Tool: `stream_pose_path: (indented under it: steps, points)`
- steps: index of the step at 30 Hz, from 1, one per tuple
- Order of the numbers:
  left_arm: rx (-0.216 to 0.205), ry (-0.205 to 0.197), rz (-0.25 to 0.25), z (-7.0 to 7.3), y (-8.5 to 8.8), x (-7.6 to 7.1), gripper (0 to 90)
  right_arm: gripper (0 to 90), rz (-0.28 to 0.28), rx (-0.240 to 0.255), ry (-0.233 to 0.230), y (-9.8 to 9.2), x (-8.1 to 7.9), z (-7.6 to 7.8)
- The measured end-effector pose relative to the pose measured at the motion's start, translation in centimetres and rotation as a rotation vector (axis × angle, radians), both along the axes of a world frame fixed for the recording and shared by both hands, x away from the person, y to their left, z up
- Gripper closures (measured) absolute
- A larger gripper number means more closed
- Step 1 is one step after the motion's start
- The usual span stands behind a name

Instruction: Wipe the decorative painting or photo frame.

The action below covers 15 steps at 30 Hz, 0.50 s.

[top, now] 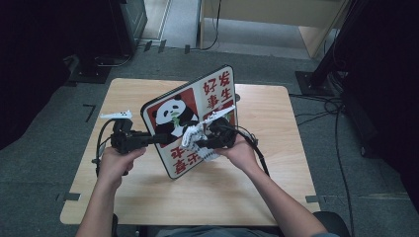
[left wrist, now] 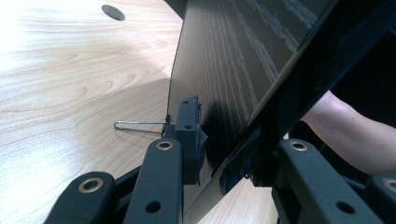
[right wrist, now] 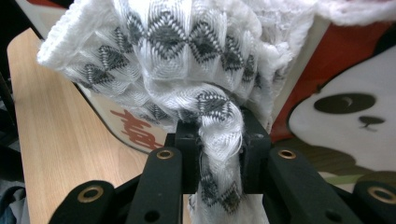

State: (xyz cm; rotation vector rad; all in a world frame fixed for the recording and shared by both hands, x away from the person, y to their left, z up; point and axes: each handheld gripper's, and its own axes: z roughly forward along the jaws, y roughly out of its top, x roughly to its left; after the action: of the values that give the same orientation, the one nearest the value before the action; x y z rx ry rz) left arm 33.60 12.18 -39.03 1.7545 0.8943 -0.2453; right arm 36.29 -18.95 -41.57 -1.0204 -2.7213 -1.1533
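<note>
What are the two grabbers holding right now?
Left gripper: closed on the edge of the panda board.
Right gripper: closed on the white cloth.

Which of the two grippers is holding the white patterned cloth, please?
The right gripper: the white cloth with dark diamonds is pinched between its jaws against the panda board. The left gripper clamps the board's edge instead.

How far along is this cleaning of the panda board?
Already done: the left hand-held gripper has the panda board clamped by its edge, tilted up off the table. In hand: the right hand-held gripper presses a white patterned cloth against its printed face. How much wiping remains, I cannot tell.
</note>
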Motion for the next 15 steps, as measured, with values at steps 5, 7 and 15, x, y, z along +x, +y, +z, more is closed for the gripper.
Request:
stream_pose_path:
  steps: [5,7,15]
  points:
    - [0.0,0.0,0.0,0.0,0.0,0.0,71.4,76.3,0.002,-0.009,0.017,0.0,-0.2,-1.0]
    - [0.001,0.0,0.0,0.0,0.0,0.0,71.4,76.5,0.004,-0.01,0.022,0.0,-0.3,-1.4]
    - [0.002,-0.001,0.0,0.0,0.0,0.0,71.4,77.2,0.01,-0.039,0.053,0.0,-0.6,-3.1]
